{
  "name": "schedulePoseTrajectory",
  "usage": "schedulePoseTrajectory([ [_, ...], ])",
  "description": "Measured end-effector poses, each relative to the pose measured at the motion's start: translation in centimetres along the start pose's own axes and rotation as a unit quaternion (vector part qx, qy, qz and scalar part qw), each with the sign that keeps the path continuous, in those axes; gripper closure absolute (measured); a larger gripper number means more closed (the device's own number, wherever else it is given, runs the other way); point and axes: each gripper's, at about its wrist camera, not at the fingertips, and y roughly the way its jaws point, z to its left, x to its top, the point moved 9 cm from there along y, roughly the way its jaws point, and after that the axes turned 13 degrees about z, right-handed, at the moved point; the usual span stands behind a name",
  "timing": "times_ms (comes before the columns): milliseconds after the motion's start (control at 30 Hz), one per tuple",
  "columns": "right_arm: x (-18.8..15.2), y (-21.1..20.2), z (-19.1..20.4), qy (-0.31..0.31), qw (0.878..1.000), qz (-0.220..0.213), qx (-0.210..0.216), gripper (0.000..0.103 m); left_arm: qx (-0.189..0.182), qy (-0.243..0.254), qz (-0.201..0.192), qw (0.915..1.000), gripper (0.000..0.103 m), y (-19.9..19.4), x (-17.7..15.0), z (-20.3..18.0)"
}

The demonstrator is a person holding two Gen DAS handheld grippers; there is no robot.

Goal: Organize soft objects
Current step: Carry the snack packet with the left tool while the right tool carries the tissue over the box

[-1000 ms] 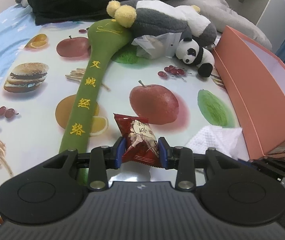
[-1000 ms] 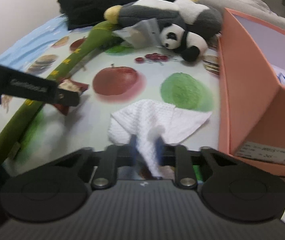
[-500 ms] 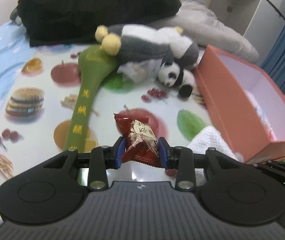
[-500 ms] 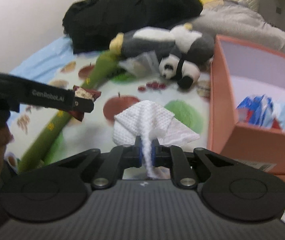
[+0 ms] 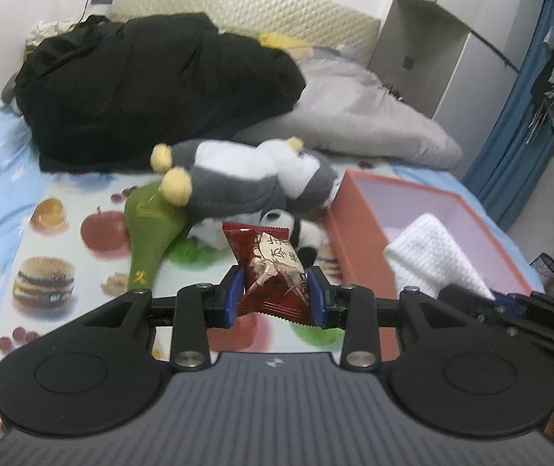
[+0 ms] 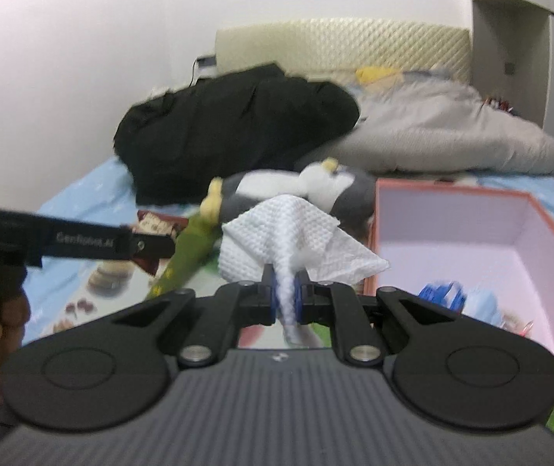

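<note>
A bed covered by a food-print sheet [image 5: 44, 240] is seen, backed by a quilted headboard [image 5: 238, 4]. One black garment [image 5: 152, 89], one grey duvet [image 5: 362, 116], two plush toys (penguin [image 5: 245, 182], half-hidden panda [image 5: 300, 233]) and one green cushion [image 5: 152, 229] are counted. A red snack packet [image 5: 273, 275] is clamped by the left gripper [image 5: 275, 297]; a white cloth [image 6: 288, 240] is pinched by the right gripper [image 6: 286, 299], raised beside the pink box [image 6: 471, 233], whose contents are blurred.
</note>
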Motion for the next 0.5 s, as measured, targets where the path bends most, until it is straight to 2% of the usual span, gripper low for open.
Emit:
schedulePoseTrajectory([
  [133, 1.7, -1.6, -1.3, 0.005, 1.0, -0.026, -0.01, 0.09, -0.014, 0.009, -0.009, 0.9998, 0.062, -0.6, 1.2, -1.7],
  [500, 5.6, -4.8, -7.0, 0.024, 0.995, -0.07, -0.064, 0.09, -0.086, 0.06, -0.023, 0.9942, 0.062, 0.2, 5.4, -9.0],
])
